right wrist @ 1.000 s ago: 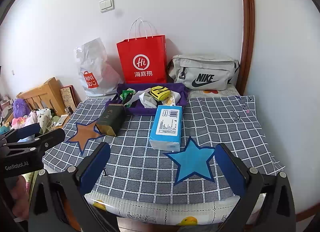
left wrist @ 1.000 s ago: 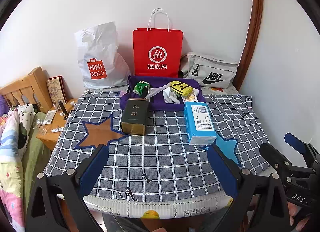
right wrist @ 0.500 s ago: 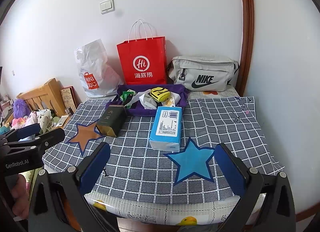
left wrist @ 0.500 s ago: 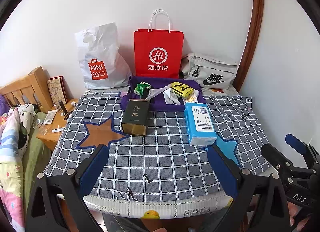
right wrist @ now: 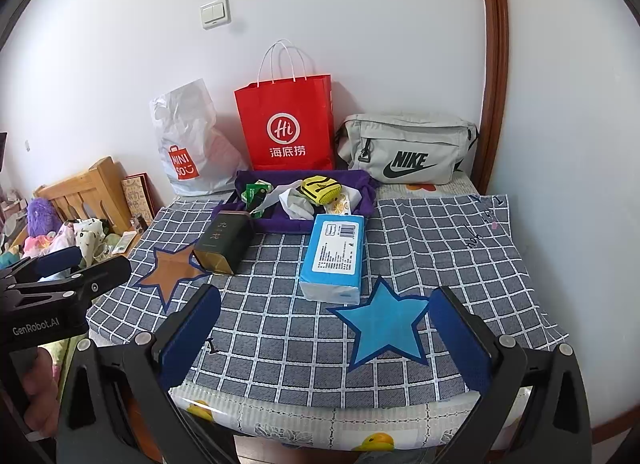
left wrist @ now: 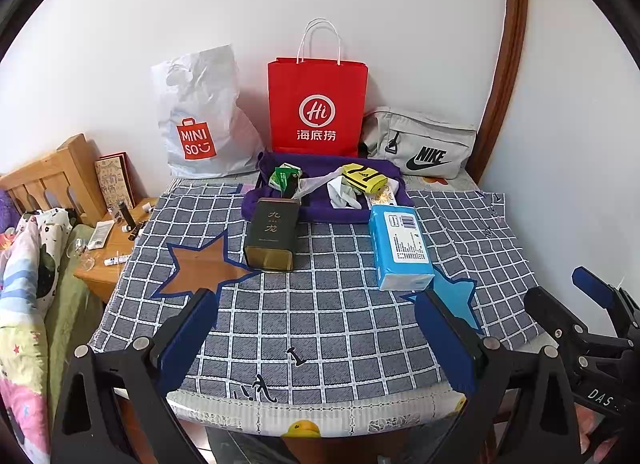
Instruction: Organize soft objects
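A purple fabric tray [left wrist: 280, 206] [right wrist: 360, 200] sits at the table's back, holding a yellow rolled sock [left wrist: 362, 178] [right wrist: 320, 189], a white cloth [left wrist: 342, 194] [right wrist: 296, 204] and a green packet [left wrist: 285, 178] [right wrist: 256, 192]. A blue tissue pack [left wrist: 400, 246] [right wrist: 336, 256] and a dark tea tin [left wrist: 272, 234] [right wrist: 224, 242] lie in front of it on the checked cloth. My left gripper [left wrist: 316, 340] and right gripper [right wrist: 324, 338] are both open and empty, hovering over the table's near edge.
Against the wall stand a white Miniso bag [left wrist: 200, 120], a red paper bag [left wrist: 316, 108] and a grey Nike pouch [left wrist: 422, 148]. A wooden bedside stand [left wrist: 108, 248] with small items and a bed lie left. The right gripper shows in the left wrist view [left wrist: 580, 328].
Both views have drifted very slightly; nothing on the table has moved and both grippers remain open.
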### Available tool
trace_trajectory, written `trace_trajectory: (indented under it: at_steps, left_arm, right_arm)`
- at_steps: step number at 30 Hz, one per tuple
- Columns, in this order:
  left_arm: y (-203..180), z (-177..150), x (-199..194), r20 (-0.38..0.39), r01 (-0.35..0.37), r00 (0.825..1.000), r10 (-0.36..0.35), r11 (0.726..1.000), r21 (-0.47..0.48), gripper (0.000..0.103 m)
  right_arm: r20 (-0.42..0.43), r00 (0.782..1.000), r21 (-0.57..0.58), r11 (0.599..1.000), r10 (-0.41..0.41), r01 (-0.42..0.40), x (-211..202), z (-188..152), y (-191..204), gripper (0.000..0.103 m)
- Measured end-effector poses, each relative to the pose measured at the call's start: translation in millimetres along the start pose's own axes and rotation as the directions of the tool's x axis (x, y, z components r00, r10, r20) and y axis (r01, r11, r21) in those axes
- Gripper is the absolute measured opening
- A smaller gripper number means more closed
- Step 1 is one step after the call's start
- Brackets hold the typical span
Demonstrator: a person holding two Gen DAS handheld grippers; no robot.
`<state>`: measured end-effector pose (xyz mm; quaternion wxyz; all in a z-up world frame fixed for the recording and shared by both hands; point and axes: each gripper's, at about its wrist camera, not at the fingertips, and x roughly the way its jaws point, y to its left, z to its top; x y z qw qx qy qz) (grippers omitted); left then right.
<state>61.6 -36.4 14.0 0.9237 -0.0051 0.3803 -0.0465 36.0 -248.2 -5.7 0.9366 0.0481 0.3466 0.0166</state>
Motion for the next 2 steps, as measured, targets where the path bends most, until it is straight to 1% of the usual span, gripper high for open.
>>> trace_trajectory:
  at_steps: [2]
  left_arm:
    - [0.0, -0.5, -0.4, 0.005, -0.002, 1.000, 0.002, 1.000, 0.004, 0.100]
  right_arm:
    - [0.000, 1.000, 0.000, 1.000, 0.000, 0.000, 0.2, -0.7, 0.0, 0.102]
